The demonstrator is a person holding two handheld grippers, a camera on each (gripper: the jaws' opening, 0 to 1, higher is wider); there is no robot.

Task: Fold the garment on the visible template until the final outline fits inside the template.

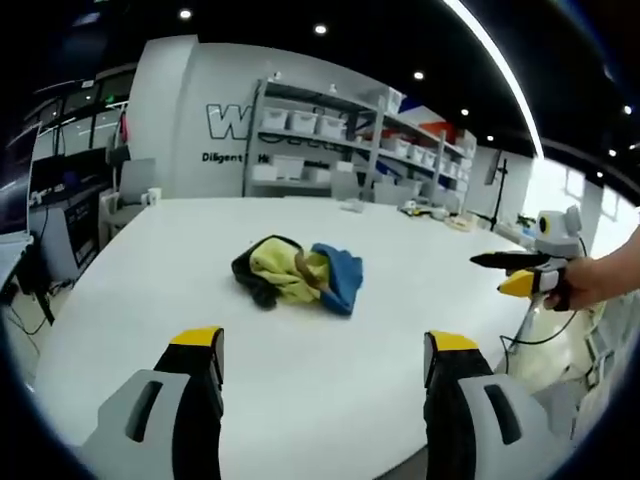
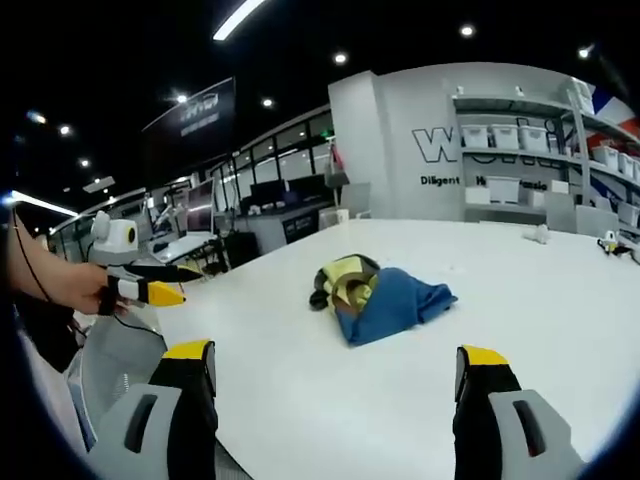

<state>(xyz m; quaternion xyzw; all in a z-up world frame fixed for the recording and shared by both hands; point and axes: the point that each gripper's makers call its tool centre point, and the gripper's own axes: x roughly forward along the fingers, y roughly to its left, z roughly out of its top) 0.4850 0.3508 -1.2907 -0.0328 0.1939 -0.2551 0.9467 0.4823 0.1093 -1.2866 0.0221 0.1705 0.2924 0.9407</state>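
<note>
In the left gripper view, the left gripper (image 1: 322, 368) hangs over the near edge of the white surface (image 1: 150, 300), its jaws spread wide with nothing between them. The garment (image 1: 298, 273), a crumpled heap of yellow, blue and black, lies well ahead of them near the middle of the surface. The right gripper (image 1: 520, 272) comes in beyond the right edge, held in a hand (image 1: 592, 283); whether its jaws are parted I cannot tell here.

In the right gripper view, the right gripper (image 2: 340, 388) also has wide, empty jaws, and the garment (image 2: 380, 297) lies ahead, apart from both.
</note>
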